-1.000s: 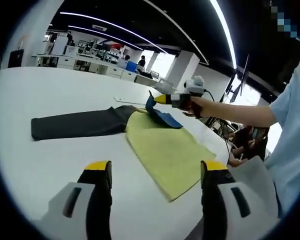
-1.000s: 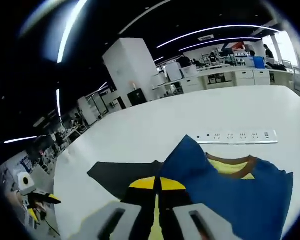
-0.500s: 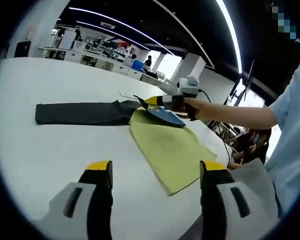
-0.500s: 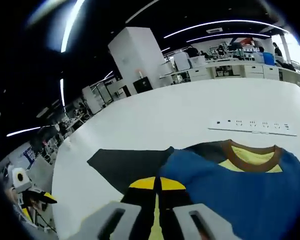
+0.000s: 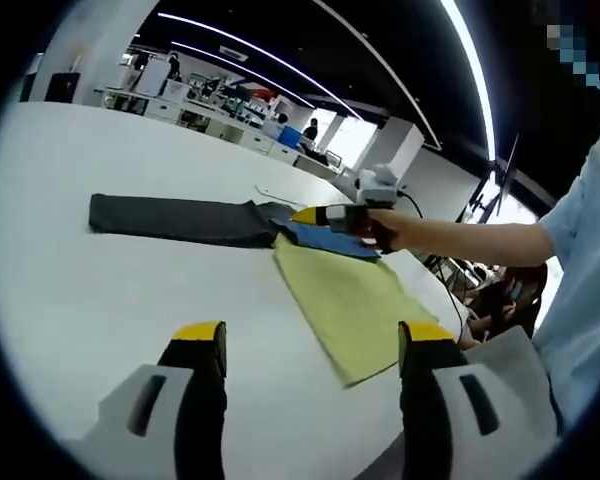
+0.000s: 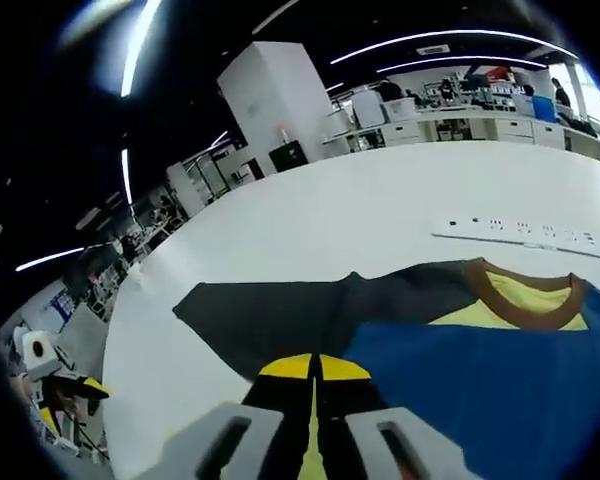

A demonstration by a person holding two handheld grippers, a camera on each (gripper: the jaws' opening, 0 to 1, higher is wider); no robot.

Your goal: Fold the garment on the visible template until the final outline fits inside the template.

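Note:
The garment lies spread on the white table. It has a yellow-green body, a dark grey sleeve stretched out to the left, and a blue part at its far end. In the right gripper view the blue cloth lies low over the dark grey sleeve, beside a brown collar. My right gripper is shut on the blue cloth's edge. In the left gripper view the right gripper is held by a hand. My left gripper hovers open over the near table, short of the garment.
A white power strip lies on the table beyond the collar. The person's arm and light blue sleeve reach in from the right. Desks and shelving stand far behind the table.
My right gripper has carried the raised blue flap down, so it now lies nearly flat by the sleeve. The left gripper stays open, and its view has shifted slightly.

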